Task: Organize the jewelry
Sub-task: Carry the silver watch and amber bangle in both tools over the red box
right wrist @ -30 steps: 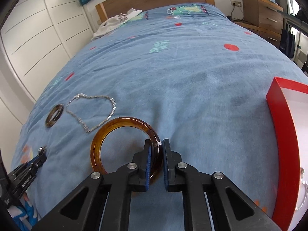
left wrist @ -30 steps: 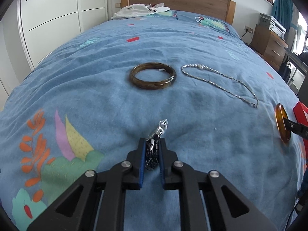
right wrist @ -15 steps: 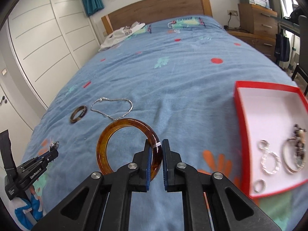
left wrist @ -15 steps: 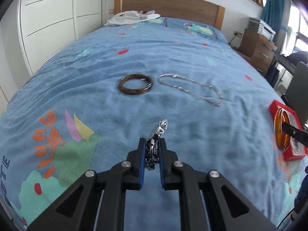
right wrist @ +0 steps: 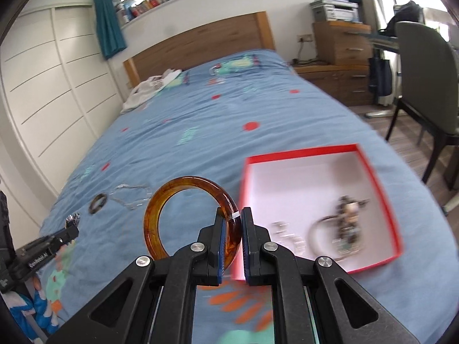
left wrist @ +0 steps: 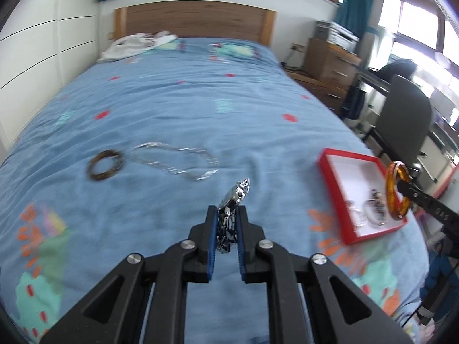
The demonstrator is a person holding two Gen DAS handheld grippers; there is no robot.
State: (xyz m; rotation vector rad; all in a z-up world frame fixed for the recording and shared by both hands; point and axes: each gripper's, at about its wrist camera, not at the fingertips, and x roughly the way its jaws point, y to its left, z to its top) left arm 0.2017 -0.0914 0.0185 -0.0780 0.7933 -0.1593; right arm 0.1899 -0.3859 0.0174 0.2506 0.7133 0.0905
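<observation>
My left gripper (left wrist: 226,212) is shut on a silver metal watch (left wrist: 233,197) and holds it above the blue bedspread. My right gripper (right wrist: 231,215) is shut on an amber bangle (right wrist: 169,197), upright, just left of the red box (right wrist: 381,177). The box, white inside, holds several silver pieces and a beaded piece (right wrist: 348,215). In the left wrist view the box (left wrist: 332,177) lies to the right, with the bangle (left wrist: 397,189) over its right side. A dark brown bangle (left wrist: 104,164) and a silver chain necklace (left wrist: 178,160) lie on the bed further out.
White clothing (left wrist: 134,44) lies by the wooden headboard (left wrist: 195,18). A wooden dresser (right wrist: 341,43) and a grey chair (right wrist: 424,86) stand right of the bed. White wardrobe doors (right wrist: 57,100) line the left side.
Both grippers have risen and drawn back from the bed, swinging right. The red box has come fully into both views. The amber bangle now hangs by the box's left edge.
</observation>
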